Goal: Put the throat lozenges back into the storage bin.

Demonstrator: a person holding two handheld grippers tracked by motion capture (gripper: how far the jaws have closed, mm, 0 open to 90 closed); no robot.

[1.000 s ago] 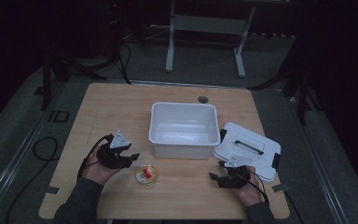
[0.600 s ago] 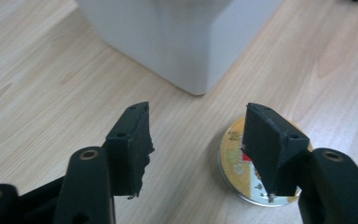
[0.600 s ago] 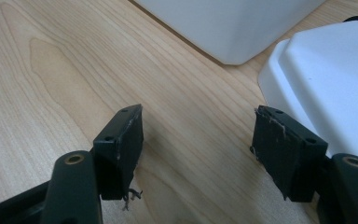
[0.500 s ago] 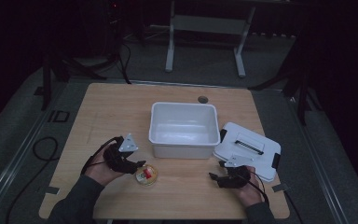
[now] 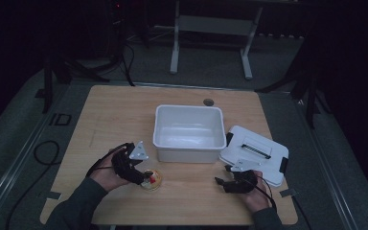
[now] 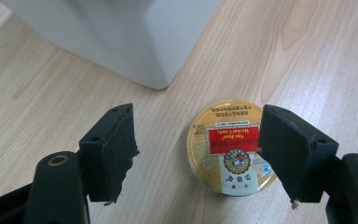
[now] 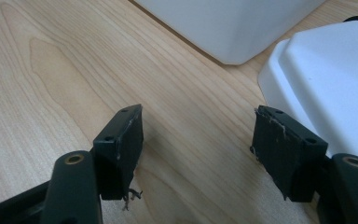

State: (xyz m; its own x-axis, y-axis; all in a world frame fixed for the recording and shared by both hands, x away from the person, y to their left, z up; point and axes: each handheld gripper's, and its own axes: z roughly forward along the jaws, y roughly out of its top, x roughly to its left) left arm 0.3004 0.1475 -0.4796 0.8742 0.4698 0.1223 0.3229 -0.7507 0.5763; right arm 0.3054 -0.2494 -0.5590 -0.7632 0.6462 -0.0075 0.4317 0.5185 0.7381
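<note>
The left tongs (image 6: 196, 154), whose jaws have just been opening, are hovering released over the round candy tin (image 6: 233, 147) lying flat on the tabletop (image 5: 124, 110), off-centre toward one jaw, while the released right tongs (image 7: 198, 154) are resting well apart.

Wooden table (image 5: 115, 115), white bin (image 5: 189, 132), white lid (image 5: 254, 152), round tin (image 5: 152, 179)

One tin (image 6: 233, 148), one bin (image 5: 189, 132), one lid (image 5: 255, 151)
</note>
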